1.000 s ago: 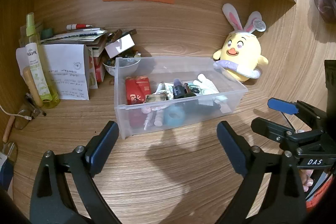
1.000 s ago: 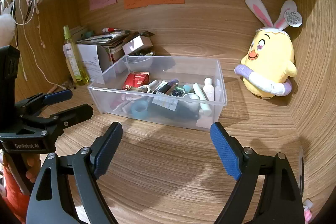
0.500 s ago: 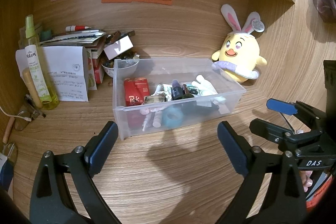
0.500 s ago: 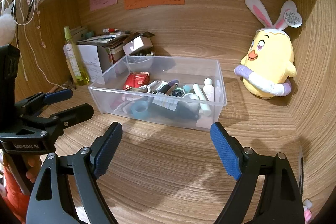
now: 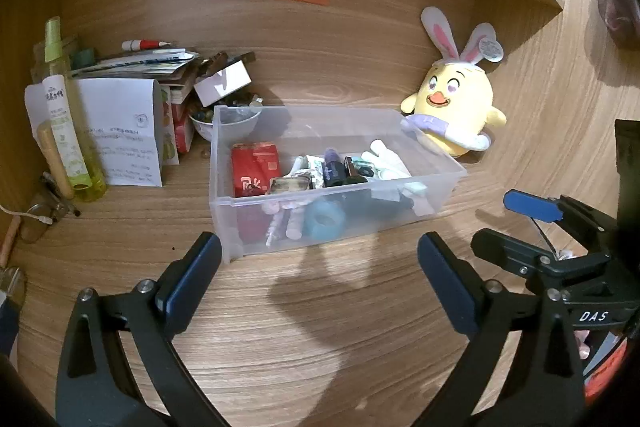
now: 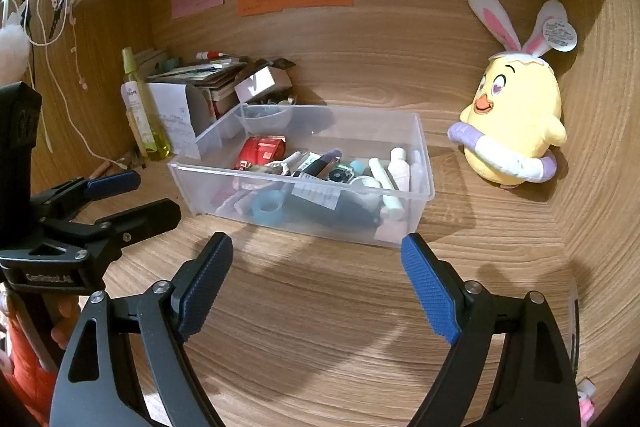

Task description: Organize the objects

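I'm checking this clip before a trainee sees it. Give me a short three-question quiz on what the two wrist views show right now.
1. True or false: the left gripper is shut on an item from the clear bin.
2. Which stands to the right of the bin: A) the plush chick, B) the spray bottle, C) the paper stack?
3. Fill in: the red packet lies ____ the bin.

Key: 1 false, both the left gripper and the right gripper are open and empty; 2 A; 3 inside.
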Demonstrator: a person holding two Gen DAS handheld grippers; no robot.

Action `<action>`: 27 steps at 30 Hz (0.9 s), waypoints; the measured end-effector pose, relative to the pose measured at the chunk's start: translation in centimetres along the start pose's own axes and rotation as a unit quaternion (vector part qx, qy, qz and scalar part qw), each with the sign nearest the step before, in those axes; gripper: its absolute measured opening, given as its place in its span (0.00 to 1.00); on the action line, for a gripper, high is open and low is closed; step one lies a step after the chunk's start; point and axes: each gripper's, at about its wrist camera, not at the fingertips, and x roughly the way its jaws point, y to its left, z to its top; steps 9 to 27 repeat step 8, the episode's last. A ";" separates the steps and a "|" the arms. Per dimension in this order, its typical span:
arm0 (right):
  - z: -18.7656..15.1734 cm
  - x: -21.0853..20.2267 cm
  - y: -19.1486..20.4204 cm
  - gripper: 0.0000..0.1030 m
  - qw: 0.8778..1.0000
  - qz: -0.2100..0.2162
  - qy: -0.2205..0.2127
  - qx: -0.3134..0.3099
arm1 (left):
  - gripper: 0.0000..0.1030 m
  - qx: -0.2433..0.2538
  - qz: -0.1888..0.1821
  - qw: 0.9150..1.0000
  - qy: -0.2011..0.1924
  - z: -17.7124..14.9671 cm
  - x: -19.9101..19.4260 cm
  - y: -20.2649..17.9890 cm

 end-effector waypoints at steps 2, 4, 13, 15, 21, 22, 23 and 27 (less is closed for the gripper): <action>0.0 0.0 0.0 0.82 1.000 0.000 0.001 0.000 | 0.97 0.004 0.003 1.000 -0.004 0.0 -0.1 -0.2; -0.1 0.0 0.0 0.82 1.000 -0.001 0.000 0.000 | 0.97 0.007 -0.001 1.000 -0.009 -0.1 -0.3 -0.2; -0.1 0.2 0.1 0.82 1.000 -0.001 0.003 0.000 | 0.97 0.010 -0.007 1.000 -0.014 0.0 -0.7 -0.3; -0.1 0.2 0.1 0.82 1.000 -0.001 0.003 0.000 | 0.97 0.010 -0.007 1.000 -0.014 0.0 -0.7 -0.3; -0.1 0.2 0.1 0.82 1.000 -0.001 0.003 0.000 | 0.97 0.010 -0.007 1.000 -0.014 0.0 -0.7 -0.3; -0.1 0.2 0.1 0.82 1.000 -0.001 0.003 0.000 | 0.97 0.010 -0.007 1.000 -0.014 0.0 -0.7 -0.3; -0.1 0.2 0.1 0.82 1.000 -0.001 0.003 0.000 | 0.97 0.010 -0.007 1.000 -0.014 0.0 -0.7 -0.3; -0.1 0.2 0.1 0.82 1.000 -0.001 0.003 0.000 | 0.97 0.010 -0.007 1.000 -0.014 0.0 -0.7 -0.3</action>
